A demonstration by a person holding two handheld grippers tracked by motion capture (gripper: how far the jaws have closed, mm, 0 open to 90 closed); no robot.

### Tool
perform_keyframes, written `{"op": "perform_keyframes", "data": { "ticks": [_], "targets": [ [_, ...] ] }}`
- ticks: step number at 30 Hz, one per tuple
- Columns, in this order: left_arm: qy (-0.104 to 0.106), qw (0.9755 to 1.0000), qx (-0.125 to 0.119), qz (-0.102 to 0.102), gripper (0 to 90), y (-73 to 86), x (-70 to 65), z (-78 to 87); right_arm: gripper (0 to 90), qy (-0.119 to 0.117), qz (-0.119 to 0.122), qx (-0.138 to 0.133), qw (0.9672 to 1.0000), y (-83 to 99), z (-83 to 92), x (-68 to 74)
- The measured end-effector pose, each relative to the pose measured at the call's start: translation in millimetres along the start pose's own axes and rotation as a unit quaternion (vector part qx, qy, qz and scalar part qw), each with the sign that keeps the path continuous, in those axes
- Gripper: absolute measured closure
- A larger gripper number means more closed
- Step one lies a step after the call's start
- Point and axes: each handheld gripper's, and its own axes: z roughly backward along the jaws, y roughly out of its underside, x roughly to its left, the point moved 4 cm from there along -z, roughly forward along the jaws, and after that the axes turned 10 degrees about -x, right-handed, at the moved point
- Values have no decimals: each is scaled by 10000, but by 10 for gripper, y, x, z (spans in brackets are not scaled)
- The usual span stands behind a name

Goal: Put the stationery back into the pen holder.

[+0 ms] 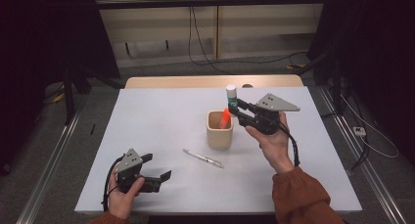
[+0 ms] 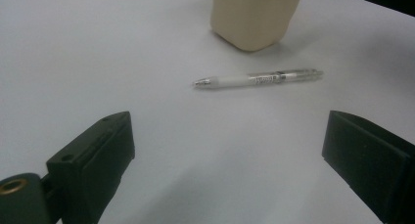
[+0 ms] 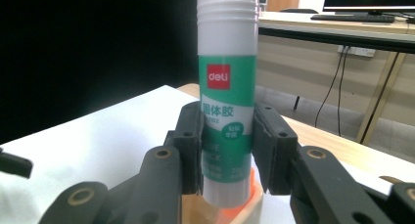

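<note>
- Spanning most of the high view, a white table [image 1: 161, 116] is recorded as the work surface; a wooden strip is noted along its far edge.
- A beige holder cup [image 1: 219, 131] is seen standing upright near the table's middle, with an orange item [image 1: 225, 118] leaning inside it against the far right corner.
- The right gripper [image 1: 234, 108] is held above the cup's far right rim, its jaws closed firmly on a glue stick [image 3: 227, 97]; in the right gripper view the pads [image 3: 192, 145] are seen pressed on both sides of the green label.
- The glue stick is observed upright, long axis vertical, white cap uppermost; its base hangs just over the cup's open mouth, the orange item directly beneath it.
- The deciding relation is judged to be this vertical line-up: the cup lies straight below the stick, so a lowering along the stick's own axis is called for, with a clash against the orange item or the rim noted as the risk.
- The left gripper [image 1: 156, 170] is found resting low at the near left of the table, jaws standing wide apart with nothing between them.
- A white pen [image 2: 258, 79] is seen lying flat between the cup and the left gripper, its tip pointing away from the cup's side; the left hand is the nearer to it.
</note>
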Motion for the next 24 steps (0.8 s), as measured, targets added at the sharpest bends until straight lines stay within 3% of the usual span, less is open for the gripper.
{"op": "perform_keyframes", "data": {
  "ticks": [6, 14, 24],
  "targets": [
    [6, 10000, 20, 9, 52, 6, -7, -23, 671, 76, -107, 45, 9999, 70, -105, -56],
    [-2, 10000, 47, 19, 52, 10, -2, -16, 671, -132, -105, 256, 9995, 168, -129, 64],
    [-1, 10000, 83, 15, 52, 17, -6, -24, 670, -159, -91, 451, 9988, 384, -160, 76]
  ]
}}
